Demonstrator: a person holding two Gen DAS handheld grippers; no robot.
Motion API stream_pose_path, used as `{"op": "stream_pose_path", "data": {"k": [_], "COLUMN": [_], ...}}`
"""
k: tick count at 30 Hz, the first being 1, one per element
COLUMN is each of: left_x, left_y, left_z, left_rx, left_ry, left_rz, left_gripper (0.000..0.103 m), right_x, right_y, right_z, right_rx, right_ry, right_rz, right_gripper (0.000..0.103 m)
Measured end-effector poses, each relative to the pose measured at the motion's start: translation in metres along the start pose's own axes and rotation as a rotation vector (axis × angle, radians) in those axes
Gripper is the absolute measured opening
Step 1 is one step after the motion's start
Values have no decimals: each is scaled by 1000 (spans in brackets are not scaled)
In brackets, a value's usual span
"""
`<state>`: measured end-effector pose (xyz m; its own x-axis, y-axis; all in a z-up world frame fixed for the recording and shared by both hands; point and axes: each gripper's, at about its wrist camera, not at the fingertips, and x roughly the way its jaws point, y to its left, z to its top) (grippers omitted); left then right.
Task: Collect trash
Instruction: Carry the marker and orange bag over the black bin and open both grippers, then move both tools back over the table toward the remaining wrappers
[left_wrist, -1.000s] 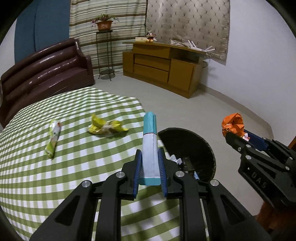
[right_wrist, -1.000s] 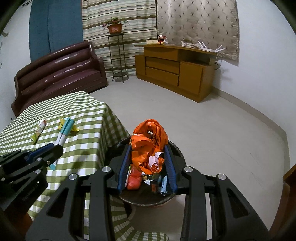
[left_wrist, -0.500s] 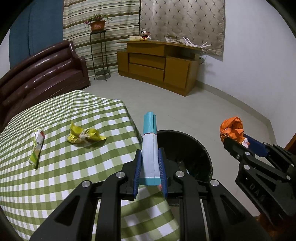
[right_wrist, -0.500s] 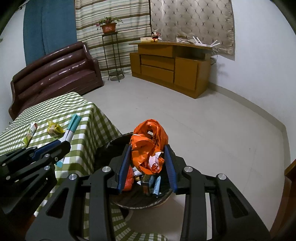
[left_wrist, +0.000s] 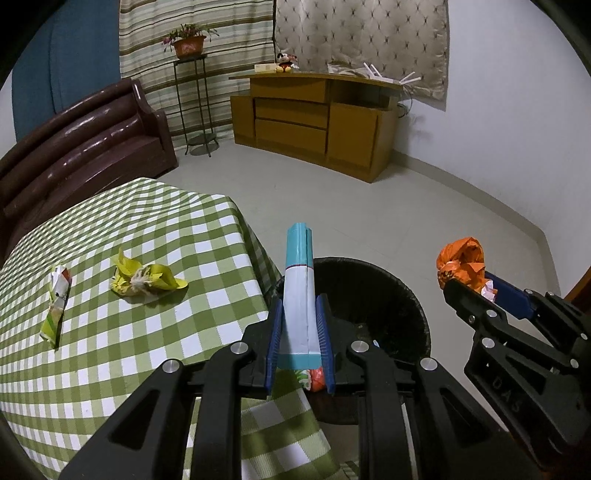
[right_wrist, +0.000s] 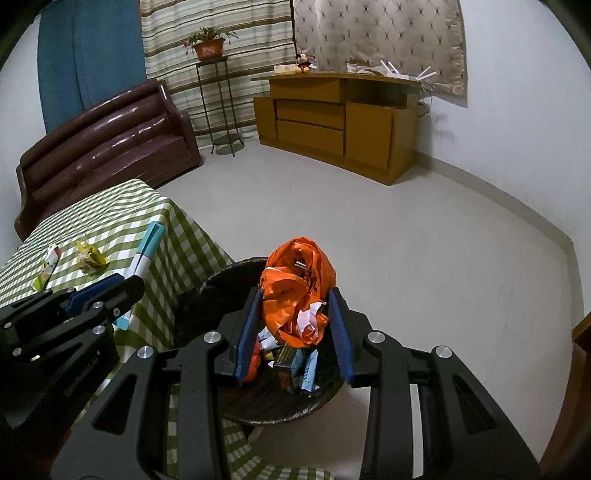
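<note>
My left hand-held gripper (left_wrist: 300, 343) is clamped on a flat blue-and-white carton (left_wrist: 298, 291), its teal end sticking out past the blue pads (left_wrist: 275, 343). In the left wrist view the carton hangs over the near rim of the black trash bin (left_wrist: 417, 314), right at the corner of the surface (left_wrist: 129, 332) with the green checked cloth.

My right hand-held gripper (right_wrist: 293, 328) is closed on a crumpled orange plastic bag (right_wrist: 295, 291) with a scrap of white paper caught in it. The right wrist view looks straight down past the bag into the trash bin (right_wrist: 218, 280), where blue packets (right_wrist: 304, 369), a dark box and other wrappers already lie at the bottom. From the left camera the same right hand-held gripper (left_wrist: 469, 286) shows at the right edge, its orange plastic bag (left_wrist: 460, 264) held beyond the bin's far right rim.

Two pieces of trash are on the surface, well apart from both grippers: a crumpled yellow wrapper (left_wrist: 146, 280) and, to its left, a twisted green-and-white packet (left_wrist: 55, 302). They lie near each other but not touching.

The bin stands on the pale floor just beside the surface's hanging cloth. Farther back are a brown sofa (left_wrist: 81, 147), a plant stand (left_wrist: 194, 107) with a potted plant (left_wrist: 188, 42) and a wooden cabinet (left_wrist: 314, 122).
</note>
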<state>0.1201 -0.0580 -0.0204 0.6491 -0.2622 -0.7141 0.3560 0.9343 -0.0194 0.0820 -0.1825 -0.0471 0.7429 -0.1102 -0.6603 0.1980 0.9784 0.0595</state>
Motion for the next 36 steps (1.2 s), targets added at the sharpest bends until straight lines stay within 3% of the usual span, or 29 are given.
{"op": "stream_pose_path", "data": {"k": [16,36], "left_x": [9,7], "left_y": [-2,-2], "left_z": [5,7], "left_rx": [-16,-29], "left_ry": [19,14], "left_rz": [6,5], "left_gripper": [35,39], "right_x": [12,9], "right_y": [-10,-15], "right_z": [2,3], "right_rx": [35,39], "right_ry": [14,14], "right_rz": [3,-4], "right_gripper": [37,37]}}
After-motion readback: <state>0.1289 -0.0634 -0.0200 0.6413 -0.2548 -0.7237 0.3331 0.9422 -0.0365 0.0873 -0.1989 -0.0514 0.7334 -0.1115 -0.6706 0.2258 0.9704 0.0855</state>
